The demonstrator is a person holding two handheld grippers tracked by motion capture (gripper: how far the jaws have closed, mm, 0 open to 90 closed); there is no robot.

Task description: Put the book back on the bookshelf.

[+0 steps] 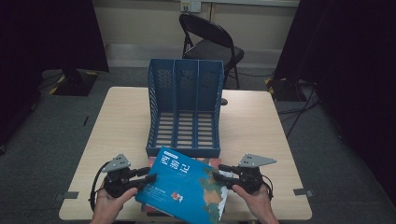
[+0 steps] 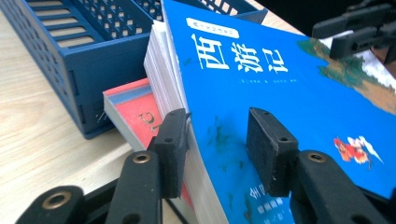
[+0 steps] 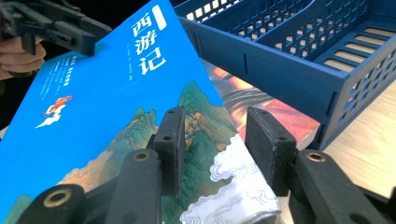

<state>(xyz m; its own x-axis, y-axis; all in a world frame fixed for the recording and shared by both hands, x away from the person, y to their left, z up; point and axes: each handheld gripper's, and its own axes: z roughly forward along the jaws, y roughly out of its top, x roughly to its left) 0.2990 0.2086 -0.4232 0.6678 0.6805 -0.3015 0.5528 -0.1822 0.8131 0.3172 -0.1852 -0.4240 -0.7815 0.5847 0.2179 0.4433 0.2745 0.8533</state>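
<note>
A thick blue book (image 1: 187,186) with white characters and a mountain picture on its cover hangs tilted over the table's near edge, held from both sides. My left gripper (image 1: 150,176) is shut on its left edge, one jaw under the pages and one on the cover (image 2: 280,93). On the opposite edge my right gripper (image 1: 218,171) is shut the same way, across the painted corner (image 3: 201,121). Under the blue book lies a red book (image 2: 135,107). A blue three-slot file rack (image 1: 184,84) stands just beyond, its open side facing me.
The wooden table (image 1: 121,116) has bare room to the left and right of the rack. The red book (image 3: 280,112) butts against the rack's front lip (image 3: 280,65). A black folding chair (image 1: 210,42) stands behind the table, with dark curtains at both sides.
</note>
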